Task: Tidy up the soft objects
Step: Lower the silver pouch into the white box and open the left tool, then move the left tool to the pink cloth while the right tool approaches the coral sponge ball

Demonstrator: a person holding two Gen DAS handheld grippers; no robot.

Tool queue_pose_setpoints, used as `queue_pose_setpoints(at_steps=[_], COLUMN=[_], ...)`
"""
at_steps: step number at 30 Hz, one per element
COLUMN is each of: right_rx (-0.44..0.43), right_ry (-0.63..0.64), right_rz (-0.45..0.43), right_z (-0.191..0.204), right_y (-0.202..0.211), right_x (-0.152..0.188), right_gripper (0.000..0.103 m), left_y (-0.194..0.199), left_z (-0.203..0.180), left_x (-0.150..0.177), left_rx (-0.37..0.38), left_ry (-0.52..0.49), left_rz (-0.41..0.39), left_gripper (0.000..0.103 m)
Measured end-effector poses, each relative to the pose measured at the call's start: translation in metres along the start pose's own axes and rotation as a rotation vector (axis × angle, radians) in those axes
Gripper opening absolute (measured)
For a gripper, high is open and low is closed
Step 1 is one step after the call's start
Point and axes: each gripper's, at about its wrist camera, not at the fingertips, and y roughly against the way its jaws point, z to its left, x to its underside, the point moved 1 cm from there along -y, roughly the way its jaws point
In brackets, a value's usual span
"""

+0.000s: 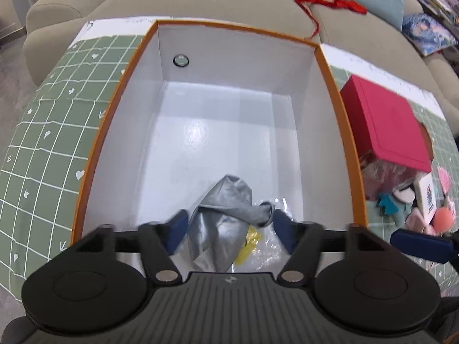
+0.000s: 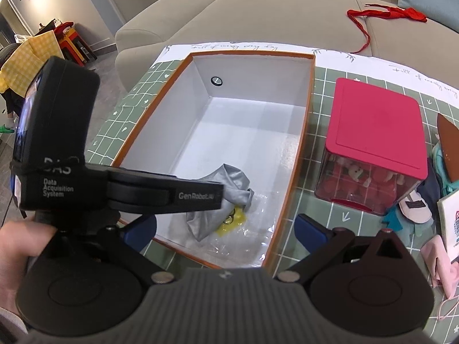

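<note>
Two handheld grippers hover over an orange-rimmed cardboard box (image 1: 324, 66) with a white interior, standing on a green grid-patterned tablecloth (image 1: 51, 132) in front of a beige sofa (image 2: 272, 8). Left gripper (image 1: 229, 228): jaws spread apart, blue pads flanking but not pressing a crumpled grey cloth (image 1: 226, 218), which lies on the box floor at the near end, partly over a clear plastic bag with a yellow insert (image 2: 232, 220). Right gripper (image 2: 226, 229): jaws fully apart and empty, poised above the near rim of the box; the body of the left gripper crosses the left of its view. Beside the box on the right stands a clear container with a red lid (image 2: 375, 126) holding small red plush items, and further soft goods, among them a pink cloth (image 2: 439, 261) and teal fabric (image 1: 390, 203), lie heaped at the far right.

By appearance the grey cloth is light, limp and thin, with no rigid part; it will drape and fold when lifted. A raised fold or the twisted knot at its right end offers the surest purchase. The plastic bag beneath looks slick and could slide, or come up with the cloth, if pinched together with it.
</note>
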Motion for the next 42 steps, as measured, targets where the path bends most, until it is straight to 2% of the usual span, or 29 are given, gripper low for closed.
queue_pose_setpoints(at_steps=[2, 4, 6, 12, 15, 23, 26, 36, 39, 42], right_rx=[0.004, 0.01, 0.012, 0.008, 0.009, 0.037, 0.049, 0.044, 0.08, 0.125], right_ry=[0.003, 0.008, 0.008, 0.008, 0.011, 0.009, -0.024, -0.072, -0.068, -0.074], right_rz=[-0.004, -0.006, -0.009, -0.021, -0.03, -0.057, -0.061, -0.131, -0.129, -0.126], right_z=[0.0, 0.001, 0.001, 0.001, 0.0, -0.011, -0.022, -0.083, -0.1, -0.119], right_y=[0.0, 0.001, 0.002, 0.008, 0.011, 0.026, 0.035, 0.092, 0.1, 0.102], right_x=[0.0, 0.0, 0.0, 0.002, 0.002, 0.003, 0.003, 0.01, 0.014, 0.018], right_gripper=[0.1, 0.1, 0.1, 0.1, 0.1, 0.1, 0.1, 0.1, 0.1, 0.1], left_y=[0.006, 0.011, 0.015, 0.017, 0.02, 0.025, 0.031, 0.055, 0.058, 0.059], left_z=[0.002, 0.007, 0.009, 0.01, 0.01, 0.004, -0.004, -0.046, -0.064, -0.087], left_x=[-0.001, -0.003, -0.004, -0.005, -0.006, -0.008, -0.011, -0.011, -0.009, -0.004], left_rx=[0.037, 0.105, 0.135, 0.094, 0.049, 0.009, 0.026, 0.072, 0.078, 0.049], left_ry=[0.036, 0.084, 0.109, 0.11, 0.11, 0.113, 0.086, 0.051, 0.033, -0.042], left_rz=[-0.027, -0.032, -0.041, -0.076, -0.092, -0.071, -0.056, -0.108, -0.104, -0.106], left_gripper=[0.088, 0.093, 0.097, 0.098, 0.098, 0.098, 0.095, 0.095, 0.095, 0.095])
